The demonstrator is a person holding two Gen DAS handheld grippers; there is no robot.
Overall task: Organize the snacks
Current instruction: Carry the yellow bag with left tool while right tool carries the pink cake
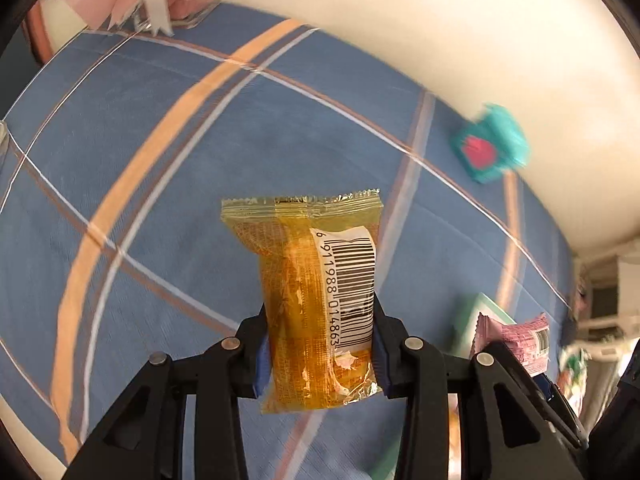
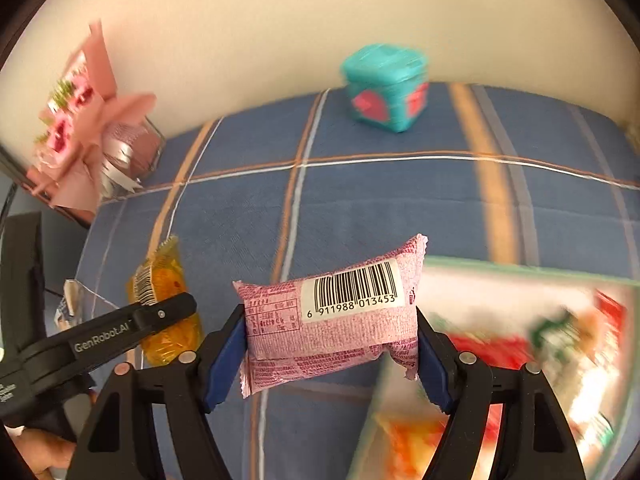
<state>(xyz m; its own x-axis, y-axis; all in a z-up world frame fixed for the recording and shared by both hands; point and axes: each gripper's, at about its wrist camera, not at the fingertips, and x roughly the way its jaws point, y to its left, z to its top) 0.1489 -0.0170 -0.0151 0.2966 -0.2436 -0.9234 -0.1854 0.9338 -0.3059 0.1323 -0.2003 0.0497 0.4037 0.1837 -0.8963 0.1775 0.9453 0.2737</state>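
My left gripper [image 1: 318,350] is shut on a yellow snack packet [image 1: 316,292], barcode facing up, held upright above the blue plaid cloth [image 1: 160,208]. My right gripper [image 2: 330,350] is shut on a pink snack packet [image 2: 332,316], held crosswise with its barcode up. In the right wrist view the left gripper [image 2: 156,316] and the yellow packet [image 2: 168,300] show at the left. In the left wrist view the pink packet [image 1: 520,340] shows at the right.
A teal cube box [image 2: 386,86] with pink patches stands at the cloth's far edge by the wall, also in the left wrist view [image 1: 492,144]. A pink bouquet [image 2: 80,120] sits at the far left. A green-rimmed tray [image 2: 520,276] with blurred snacks lies at the right.
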